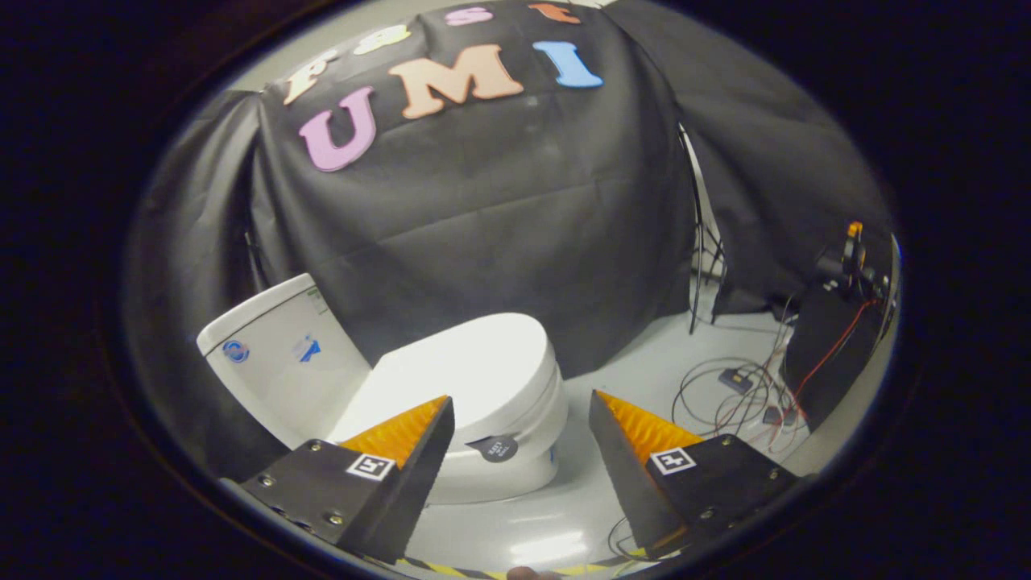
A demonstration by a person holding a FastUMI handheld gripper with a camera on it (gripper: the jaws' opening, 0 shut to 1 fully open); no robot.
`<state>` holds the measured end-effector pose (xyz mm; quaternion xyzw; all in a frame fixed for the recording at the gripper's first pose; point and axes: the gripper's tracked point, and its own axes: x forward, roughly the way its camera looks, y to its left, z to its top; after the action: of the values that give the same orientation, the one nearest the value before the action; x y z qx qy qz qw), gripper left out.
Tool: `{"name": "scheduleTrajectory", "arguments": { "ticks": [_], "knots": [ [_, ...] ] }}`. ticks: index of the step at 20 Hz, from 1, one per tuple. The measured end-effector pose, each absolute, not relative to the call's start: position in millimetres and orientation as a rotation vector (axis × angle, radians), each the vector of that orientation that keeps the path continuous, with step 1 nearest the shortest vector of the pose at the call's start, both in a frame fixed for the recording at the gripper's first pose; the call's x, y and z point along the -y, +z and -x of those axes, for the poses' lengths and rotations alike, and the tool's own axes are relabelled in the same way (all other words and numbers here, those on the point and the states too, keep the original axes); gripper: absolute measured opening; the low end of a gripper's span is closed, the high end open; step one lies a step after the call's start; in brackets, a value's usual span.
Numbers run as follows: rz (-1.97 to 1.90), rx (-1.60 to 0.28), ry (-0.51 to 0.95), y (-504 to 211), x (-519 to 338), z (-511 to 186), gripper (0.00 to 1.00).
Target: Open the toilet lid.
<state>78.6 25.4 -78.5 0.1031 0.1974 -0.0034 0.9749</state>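
Observation:
A white toilet (pixel 483 475) stands on the pale floor just ahead of my fingers, with its lid (pixel 467 374) lying flat and closed on the seat. Its white tank (pixel 278 358) rises behind the lid, to the left. A small dark round tag (pixel 493 448) hangs at the lid's front rim. My gripper (pixel 522 396) hovers above and in front of the bowl, open, with a wide gap and nothing between the fingers. The left finger (pixel 403 435) overlaps the lid's near edge in the view; the right finger (pixel 636 431) is over bare floor.
Black cloth drapes the wall behind the toilet. To the right, loose cables (pixel 741 395) lie tangled on the floor beside a dark stand (pixel 830 354) with wiring. A thin dark pole (pixel 697 266) leans at the cloth's right edge. Yellow-black tape (pixel 451 570) marks the floor below my fingers.

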Motion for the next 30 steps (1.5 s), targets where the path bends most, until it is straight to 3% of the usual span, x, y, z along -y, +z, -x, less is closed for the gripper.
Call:
{"name": "scheduleTrajectory", "arguments": {
  "ticks": [18,20,22,27,29,30],
  "knots": [
    [-0.369,-0.818,-0.078,-204.3,-24.5,-120.0,0.96],
    [-0.466,-0.844,-0.064,-212.5,-37.1,-122.3,0.83],
    [-0.540,-0.861,-0.058,-217.0,-44.0,-125.6,0.83],
    [-0.722,-0.877,-0.008,-223.5,-70.0,-136.1,0.51],
    [-0.804,-0.884,0.041,-220.1,-89.8,-137.6,0.51],
    [-0.786,-0.891,0.000,-218.1,-78.9,-129.8,0.51]
  ]
}}
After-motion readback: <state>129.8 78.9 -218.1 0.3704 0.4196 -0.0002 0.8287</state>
